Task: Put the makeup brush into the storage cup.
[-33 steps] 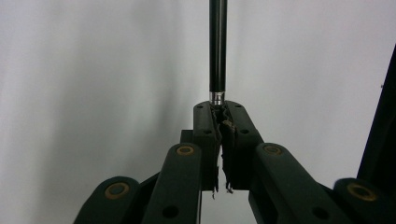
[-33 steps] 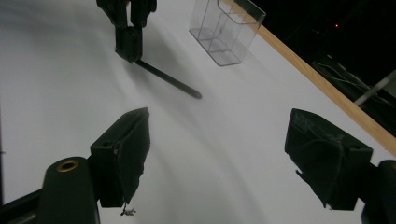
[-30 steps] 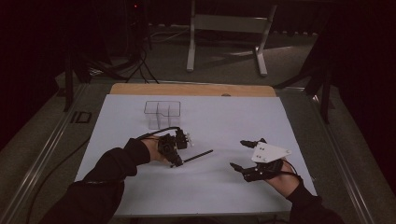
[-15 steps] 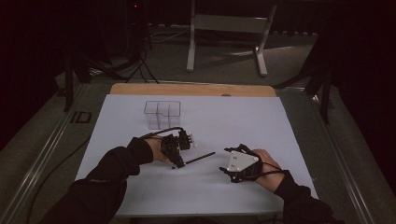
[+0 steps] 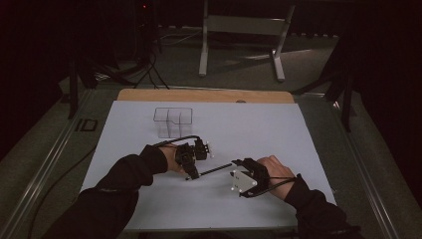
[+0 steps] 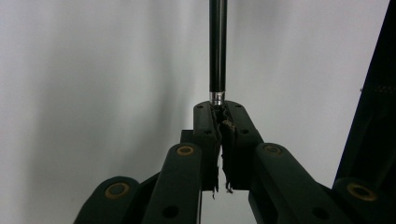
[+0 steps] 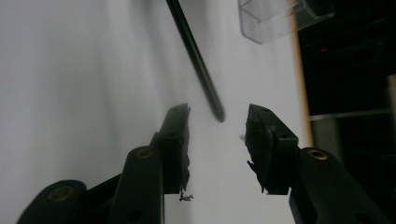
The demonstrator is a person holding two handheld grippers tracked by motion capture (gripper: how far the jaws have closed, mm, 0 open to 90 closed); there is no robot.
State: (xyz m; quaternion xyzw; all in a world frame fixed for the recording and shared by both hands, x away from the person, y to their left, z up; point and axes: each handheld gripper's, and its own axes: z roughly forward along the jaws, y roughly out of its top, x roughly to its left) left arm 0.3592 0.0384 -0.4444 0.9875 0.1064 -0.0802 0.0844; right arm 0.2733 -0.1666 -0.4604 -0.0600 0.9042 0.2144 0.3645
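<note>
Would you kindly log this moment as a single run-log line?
left gripper: shut on black pen | right gripper: open, fingers at pen's free end | clear organizer: upright on white mat

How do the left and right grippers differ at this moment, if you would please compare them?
The left gripper is shut on the black pen; the right gripper is open, holding nothing. The pen's end sits inside the left's jaws, while its free tip lies just ahead of the right's. Both hover above the white sheet.

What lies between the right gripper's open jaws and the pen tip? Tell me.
Nothing: in the right gripper view, bare white sheet separates the right gripper from the black pen.
</note>
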